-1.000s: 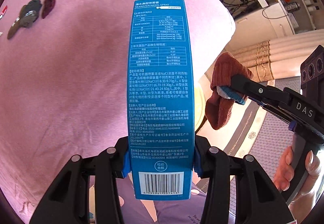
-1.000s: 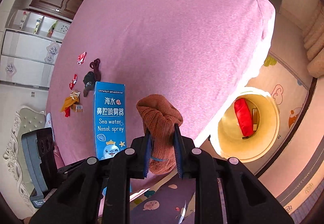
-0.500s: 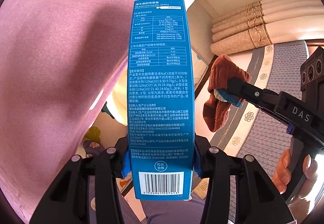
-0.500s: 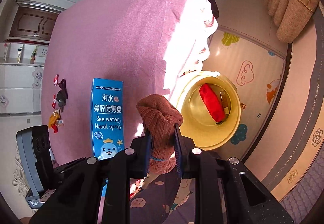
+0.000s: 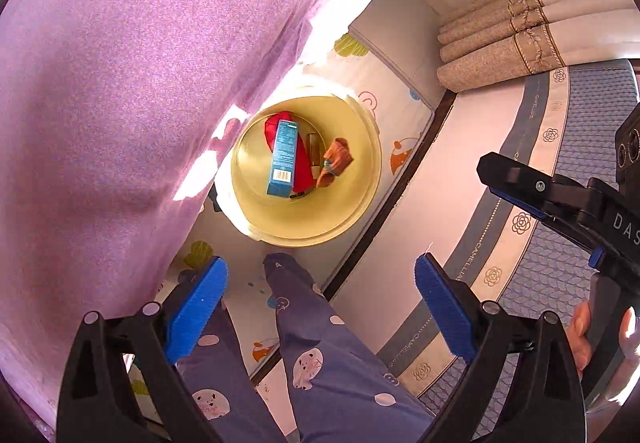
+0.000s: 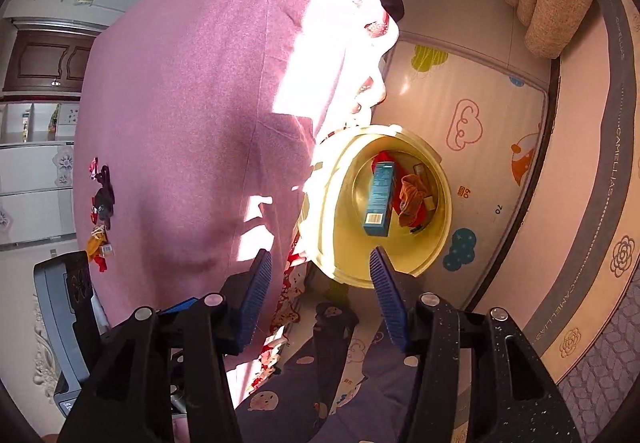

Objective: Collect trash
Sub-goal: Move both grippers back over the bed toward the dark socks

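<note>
Both grippers have let go since the frames half a second earlier: the tall blue cardboard nasal-spray box [image 5: 283,159] and the rust-brown knitted sock [image 5: 335,162] that they clamped are now down inside the round pale-yellow plastic bin [image 5: 304,231].

Nearest in the left wrist view, the left gripper [image 5: 320,313] stands with its blue-padded jaws spread wide and nothing between them; the wearer's blue patterned trouser legs [image 5: 332,367] show through the gap. To its right, the right gripper [image 5: 516,183] reaches in from the side, held by a hand [image 5: 584,339] at the frame's edge. Seen from its own camera, the right gripper [image 6: 318,291] is likewise wide apart and empty, poised above the near rim of the bin.

Beyond the fingers, the bin sits on a cartoon-printed floor mat [image 6: 472,115], just beside the edge of the bed with the pink cover [image 5: 132,83]. In the bin, the box lies tilted against the wall, barcode end nearer, over a red item [image 5: 272,125]; the sock lies just to the right of it.

Farther off on the bed cover, a small cluster of dark and red scraps [image 6: 102,199] lies well apart from the bin.
</note>
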Demonstrator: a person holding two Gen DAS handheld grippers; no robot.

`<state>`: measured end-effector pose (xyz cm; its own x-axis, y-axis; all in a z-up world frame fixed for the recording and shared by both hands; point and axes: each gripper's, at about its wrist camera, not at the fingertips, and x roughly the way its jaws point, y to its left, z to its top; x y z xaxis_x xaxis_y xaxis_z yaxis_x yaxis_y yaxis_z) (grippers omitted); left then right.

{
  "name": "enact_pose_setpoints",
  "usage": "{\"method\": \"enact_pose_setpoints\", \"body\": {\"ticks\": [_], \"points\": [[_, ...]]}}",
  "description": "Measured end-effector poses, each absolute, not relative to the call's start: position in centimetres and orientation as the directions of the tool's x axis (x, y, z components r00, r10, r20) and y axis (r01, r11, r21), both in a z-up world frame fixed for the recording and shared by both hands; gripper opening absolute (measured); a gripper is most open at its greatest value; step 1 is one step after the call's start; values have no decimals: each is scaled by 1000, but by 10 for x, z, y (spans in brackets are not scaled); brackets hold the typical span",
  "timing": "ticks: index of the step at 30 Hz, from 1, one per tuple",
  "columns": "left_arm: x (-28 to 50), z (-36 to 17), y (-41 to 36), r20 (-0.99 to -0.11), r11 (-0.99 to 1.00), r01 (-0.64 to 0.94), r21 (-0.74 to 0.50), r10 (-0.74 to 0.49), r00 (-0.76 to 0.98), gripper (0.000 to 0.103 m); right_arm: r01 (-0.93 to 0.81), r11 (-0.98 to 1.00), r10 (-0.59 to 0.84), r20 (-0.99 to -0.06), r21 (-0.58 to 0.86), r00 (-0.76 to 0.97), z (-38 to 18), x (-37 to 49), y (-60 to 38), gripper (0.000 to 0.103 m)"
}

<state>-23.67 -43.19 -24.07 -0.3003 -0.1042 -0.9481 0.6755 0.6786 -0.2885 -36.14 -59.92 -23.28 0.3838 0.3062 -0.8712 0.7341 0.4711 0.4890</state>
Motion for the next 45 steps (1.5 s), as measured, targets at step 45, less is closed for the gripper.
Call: {"method": "enact_pose_setpoints", "body": {"ticks": [45], "points": [[27, -168, -135, -957, 917, 283, -281, -291, -8, 94, 384, 751, 410, -835, 538, 367, -147, -55, -347, 50]]}}
